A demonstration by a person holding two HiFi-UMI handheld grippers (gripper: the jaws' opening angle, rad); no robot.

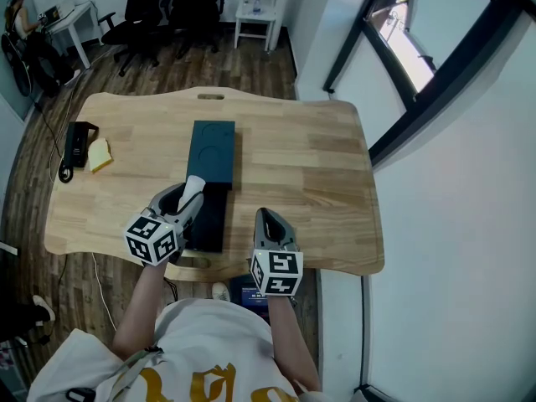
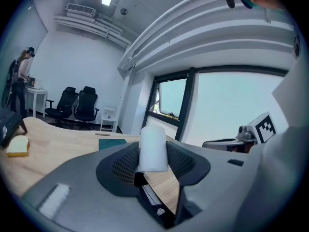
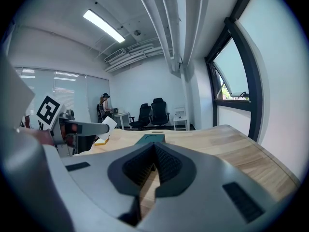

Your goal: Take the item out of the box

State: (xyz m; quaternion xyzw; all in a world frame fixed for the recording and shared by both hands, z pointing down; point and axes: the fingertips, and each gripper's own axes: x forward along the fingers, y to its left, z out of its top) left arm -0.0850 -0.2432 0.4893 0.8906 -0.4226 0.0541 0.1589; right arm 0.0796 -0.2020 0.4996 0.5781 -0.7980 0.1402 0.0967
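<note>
Spanning mid-frame in the head view, the wooden table (image 1: 318, 166) carries a dark box (image 1: 213, 151) at its centre. Both forearms rise from the bottom edge. The left gripper (image 1: 191, 194) leans up and right over the box, clenched on a white cylindrical item (image 2: 153, 149). The right gripper (image 1: 266, 218) points straight up-frame just right of the box, jaws pressed together on nothing.
</note>
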